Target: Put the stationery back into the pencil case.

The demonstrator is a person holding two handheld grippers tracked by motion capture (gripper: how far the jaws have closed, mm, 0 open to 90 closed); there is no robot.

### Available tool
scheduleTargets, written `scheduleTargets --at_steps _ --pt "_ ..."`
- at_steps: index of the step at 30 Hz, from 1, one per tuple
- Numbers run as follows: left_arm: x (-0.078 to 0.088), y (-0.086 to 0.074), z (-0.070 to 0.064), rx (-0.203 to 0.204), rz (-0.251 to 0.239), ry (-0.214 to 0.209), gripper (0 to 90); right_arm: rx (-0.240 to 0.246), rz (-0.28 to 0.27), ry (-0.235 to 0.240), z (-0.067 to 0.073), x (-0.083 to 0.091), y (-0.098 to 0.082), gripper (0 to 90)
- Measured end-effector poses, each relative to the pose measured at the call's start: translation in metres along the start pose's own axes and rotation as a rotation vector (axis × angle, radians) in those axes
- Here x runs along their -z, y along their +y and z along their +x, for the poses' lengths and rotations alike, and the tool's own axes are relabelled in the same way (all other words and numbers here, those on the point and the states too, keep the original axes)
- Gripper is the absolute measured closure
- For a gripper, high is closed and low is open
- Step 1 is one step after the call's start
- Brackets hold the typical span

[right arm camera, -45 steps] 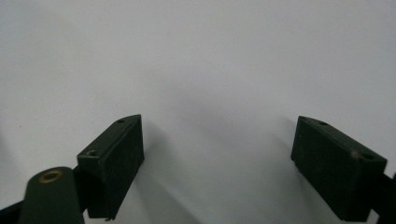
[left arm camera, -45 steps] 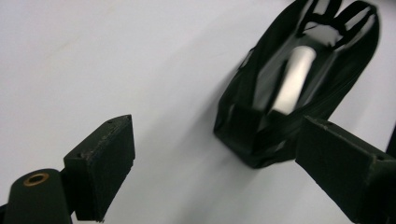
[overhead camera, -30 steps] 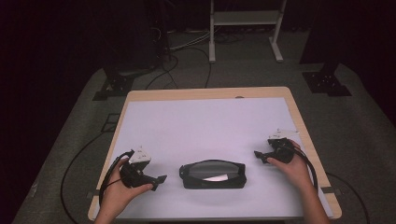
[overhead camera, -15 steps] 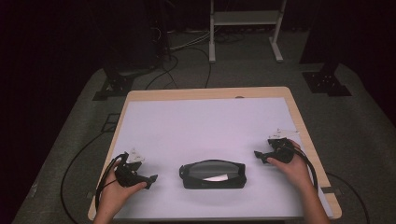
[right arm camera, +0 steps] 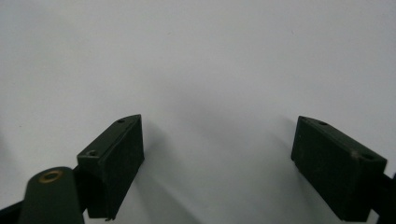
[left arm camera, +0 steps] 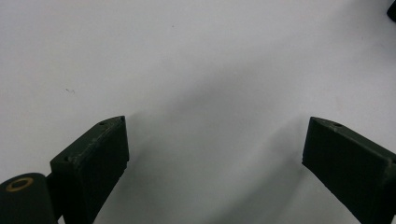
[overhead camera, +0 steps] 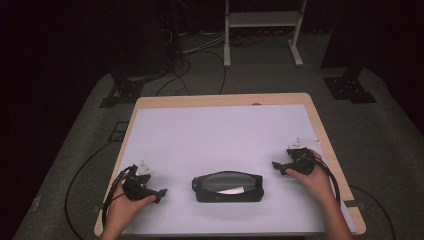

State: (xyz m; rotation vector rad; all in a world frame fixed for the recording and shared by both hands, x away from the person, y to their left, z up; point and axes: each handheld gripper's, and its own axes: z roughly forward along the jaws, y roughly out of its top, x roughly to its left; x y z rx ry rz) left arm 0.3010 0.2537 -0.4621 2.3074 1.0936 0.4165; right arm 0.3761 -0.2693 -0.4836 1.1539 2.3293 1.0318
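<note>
Left claw (overhead camera: 161, 192) has slid back toward the desk's (overhead camera: 220, 130) near-left corner, jaws spread wide and empty like the right claw's (overhead camera: 278, 167), so the black pouch (overhead camera: 228, 186) between them lies ungrasped, pickup likely not begun.

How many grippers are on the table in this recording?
2. The left gripper sits near the table's front-left corner, the right gripper near its right edge; the black pouch lies between them, untouched.
</note>
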Motion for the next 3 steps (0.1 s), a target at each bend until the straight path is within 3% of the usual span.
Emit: scheduleTargets --at_steps 3 --pt "0.0004 -0.0023 -0.0003 0.006 -0.001 0.004 6.6 0.000 0.000 -0.001 0.0000 0.0000 0.0000 15.8"
